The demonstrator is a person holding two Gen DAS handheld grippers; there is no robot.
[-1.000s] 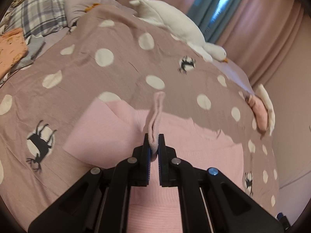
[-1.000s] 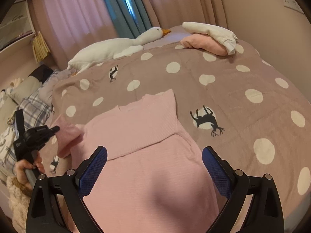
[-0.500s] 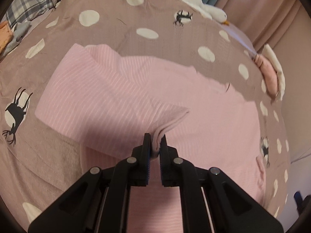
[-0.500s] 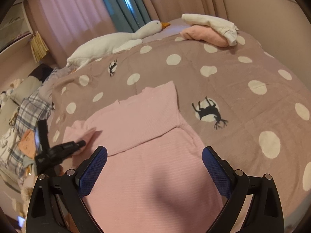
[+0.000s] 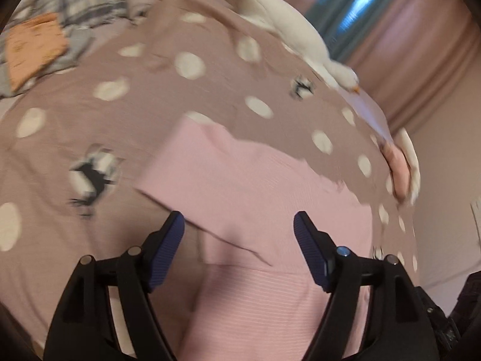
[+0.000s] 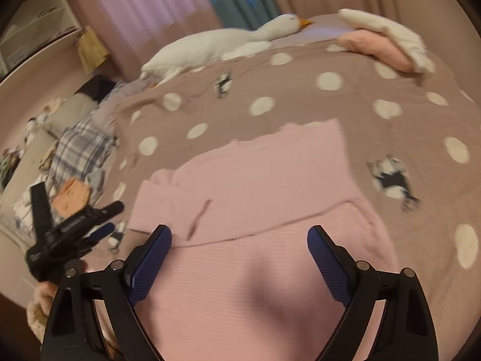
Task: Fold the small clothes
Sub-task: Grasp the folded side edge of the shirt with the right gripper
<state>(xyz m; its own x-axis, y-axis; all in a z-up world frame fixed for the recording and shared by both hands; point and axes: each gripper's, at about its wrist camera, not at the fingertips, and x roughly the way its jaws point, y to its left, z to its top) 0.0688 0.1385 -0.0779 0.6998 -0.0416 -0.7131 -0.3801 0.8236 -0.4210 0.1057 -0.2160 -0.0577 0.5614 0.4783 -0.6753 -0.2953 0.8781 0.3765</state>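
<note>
Pink ribbed knit, a small top (image 6: 270, 180), lies flat on the bed's dotted cover (image 6: 330, 105), on the near side of the plush goose (image 6: 216, 45) that stretches along the far edge. Half a second ago the left hand-held gripper (image 5: 239, 234) was pinched on the cuff of the left sleeve (image 6: 168, 204), carrying it in over the body; now its blue pads stand wide apart with nothing between them, and the sleeve lies released across the chest, its cuff edge pointing toward the middle of the garment. In the right view that same gripper hangs off to the garment's left side, clear of the cloth. The frames are smeared, so it seems to be pulling away as the picture was taken.

The right hand-held gripper (image 6: 239, 255) is spread wide as well, empty, hovering over the lower body of the top, as it was a second ago.

With the other sleeve also lying folded across, both sleeves look tucked, so the sleeve stage appears finished. I judge the next step to be taking the hem and bringing it up toward the collar, the end nearest the goose. The loose cuff could slide if the knit is dragged.
</note>
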